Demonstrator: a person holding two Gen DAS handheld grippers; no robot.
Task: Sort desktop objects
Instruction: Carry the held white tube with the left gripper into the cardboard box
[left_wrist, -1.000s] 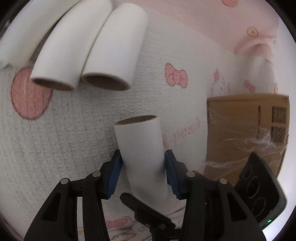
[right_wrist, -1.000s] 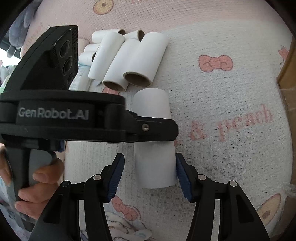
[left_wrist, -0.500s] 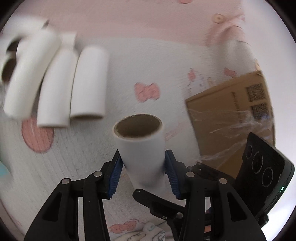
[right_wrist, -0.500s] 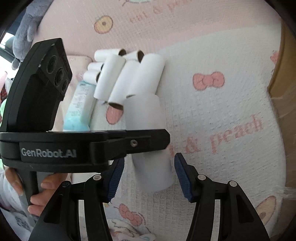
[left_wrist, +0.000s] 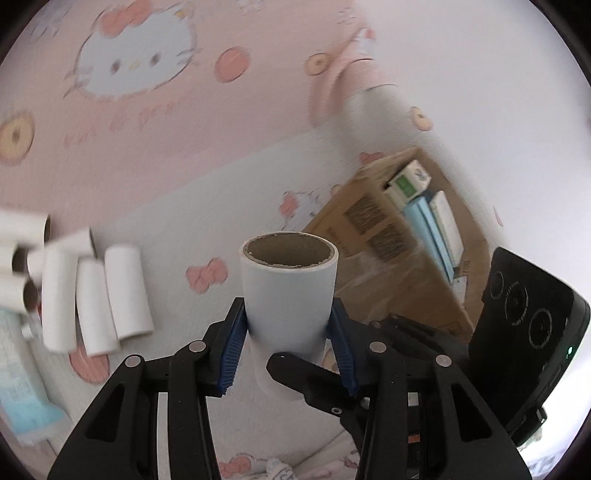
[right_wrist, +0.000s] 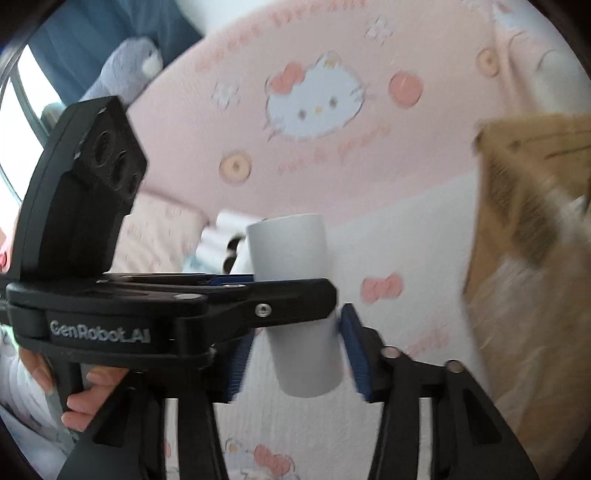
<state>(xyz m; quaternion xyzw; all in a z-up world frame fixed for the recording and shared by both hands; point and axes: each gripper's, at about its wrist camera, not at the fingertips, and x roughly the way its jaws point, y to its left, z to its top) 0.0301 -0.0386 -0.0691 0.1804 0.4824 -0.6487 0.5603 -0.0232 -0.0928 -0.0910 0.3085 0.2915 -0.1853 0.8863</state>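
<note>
1. A pink and white cartoon-cat blanket (left_wrist: 155, 155) covers the whole surface under the cardboard box (left_wrist: 373, 229).
2. The cardboard box sits on the blanket with its top open. Small cartons and a pale blue pack (left_wrist: 424, 214) stand on edge inside it.
3. A grey-blue plush toy (right_wrist: 122, 66) lies far from the box, at the far edge of the blanket.
4. The left gripper (left_wrist: 287, 317) hangs above the blanket just beside the box. Its blue pads pinch a white paper tube (left_wrist: 290, 280) from both sides. The person's hand (right_wrist: 85, 398) grips its handle.
5. The right gripper (right_wrist: 295, 347) comes at the same tube lower down, on the side nearer the box. Its jaws have just been closing with the tube between them. One pad looks to touch the tube wall, while a thin gap shows at the other, so it is not clamped.
6. The held tube is lifted off the blanket, close to the box, brown open end up.
7. More white tubes (left_wrist: 92, 295) lie in a loose heap well apart from the box.
8. A light blue packet (left_wrist: 18, 376) lies beyond that heap, farther from the box.
</note>
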